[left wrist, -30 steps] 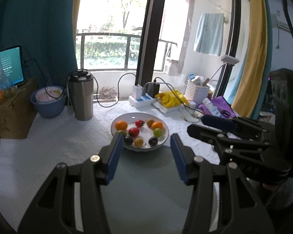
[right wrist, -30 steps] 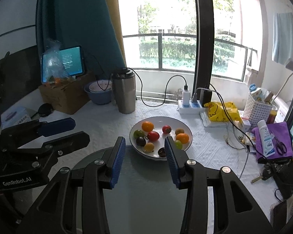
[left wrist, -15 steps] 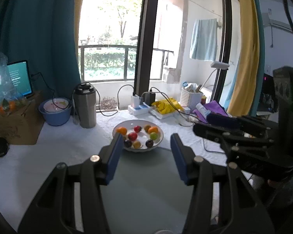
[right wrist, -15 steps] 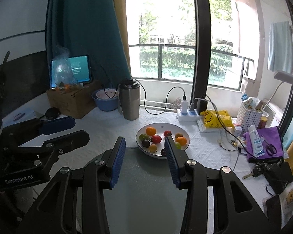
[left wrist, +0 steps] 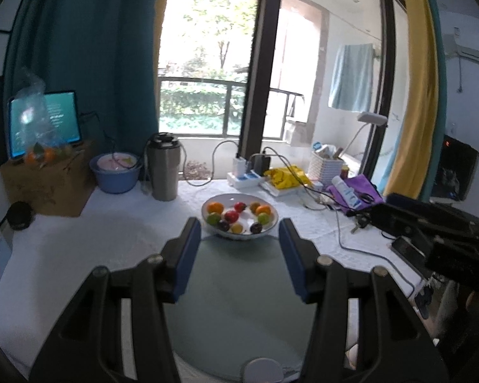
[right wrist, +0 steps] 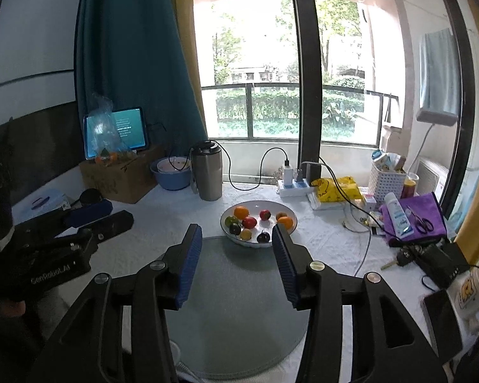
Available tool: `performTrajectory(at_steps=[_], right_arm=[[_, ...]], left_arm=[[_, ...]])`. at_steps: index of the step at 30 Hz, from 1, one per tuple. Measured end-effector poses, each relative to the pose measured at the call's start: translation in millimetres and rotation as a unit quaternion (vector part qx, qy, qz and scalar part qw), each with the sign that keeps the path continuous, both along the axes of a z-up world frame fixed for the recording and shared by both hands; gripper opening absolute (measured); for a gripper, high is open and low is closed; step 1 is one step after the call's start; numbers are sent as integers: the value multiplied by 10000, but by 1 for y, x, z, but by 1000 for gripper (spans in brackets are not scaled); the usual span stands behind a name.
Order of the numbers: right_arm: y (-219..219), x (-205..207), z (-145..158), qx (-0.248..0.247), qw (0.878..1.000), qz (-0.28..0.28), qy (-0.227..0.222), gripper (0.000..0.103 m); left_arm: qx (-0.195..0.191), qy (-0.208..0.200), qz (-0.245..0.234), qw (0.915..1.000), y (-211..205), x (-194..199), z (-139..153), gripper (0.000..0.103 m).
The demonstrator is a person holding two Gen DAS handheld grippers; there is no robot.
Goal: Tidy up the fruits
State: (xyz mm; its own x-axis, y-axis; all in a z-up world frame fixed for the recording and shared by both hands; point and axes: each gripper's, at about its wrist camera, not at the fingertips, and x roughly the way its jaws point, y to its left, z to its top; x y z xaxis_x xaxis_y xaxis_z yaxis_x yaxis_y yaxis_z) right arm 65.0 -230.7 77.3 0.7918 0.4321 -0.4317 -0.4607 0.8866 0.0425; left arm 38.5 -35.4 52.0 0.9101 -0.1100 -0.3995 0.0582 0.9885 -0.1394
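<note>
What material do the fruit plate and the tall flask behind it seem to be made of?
The plate looks like glazed white ceramic: smooth and glossy, though it might be melamine. The flask looks like brushed stainless steel: dull grey metallic sheen, with a dark lid, probably plastic.

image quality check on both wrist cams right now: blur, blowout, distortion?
Left wrist: soft all over, the tablet and bag of oranges smeared, the window blown out, fruit plate colours still separable. Right wrist: sharper, scissors and fruit plate crisp, sky through the window clipped white. Both: strong fisheye bowing of the window frames, dark corner vignette.
</note>
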Motion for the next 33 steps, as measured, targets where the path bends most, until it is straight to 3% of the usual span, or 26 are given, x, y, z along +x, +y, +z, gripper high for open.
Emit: performTrajectory(at_steps=[3, 4, 5, 7, 11, 13, 24, 27, 33], right_arm=[[0, 2, -4, -4, 10000, -43, 55, 49], [0, 3, -5, 0, 10000, -62, 70, 49], [0, 4, -5, -3, 10000, -67, 71, 49], [2, 3, -5, -25, 10000, -64, 63, 49], [5, 4, -5, -48, 9999, -74, 69, 52], [4, 4, -6, -47, 9999, -86, 67, 60], [-1, 5, -6, -51, 9998, -186, 65, 66], [-2, 5, -5, -43, 9998, -211, 45, 76], [-2, 6, -5, -72, 9997, -241, 48, 77]], left_arm=[[28, 59, 125, 9999, 4, 0, -3, 53], [38, 62, 150, 9999, 4, 0, -3, 59], [41, 50, 153, 9999, 5, -1, -4, 80], [-17, -13, 119, 9999, 5, -3, -3, 95], [-52, -36, 143, 9999, 6, -4, -2, 95], [-52, 4, 205, 9998, 7, -2, -3, 95], [59, 41, 408, 9991, 7, -1, -4, 96], [69, 12, 425, 9991, 8, -3, -4, 96], [59, -51, 548, 9985, 12, -4, -3, 96]])
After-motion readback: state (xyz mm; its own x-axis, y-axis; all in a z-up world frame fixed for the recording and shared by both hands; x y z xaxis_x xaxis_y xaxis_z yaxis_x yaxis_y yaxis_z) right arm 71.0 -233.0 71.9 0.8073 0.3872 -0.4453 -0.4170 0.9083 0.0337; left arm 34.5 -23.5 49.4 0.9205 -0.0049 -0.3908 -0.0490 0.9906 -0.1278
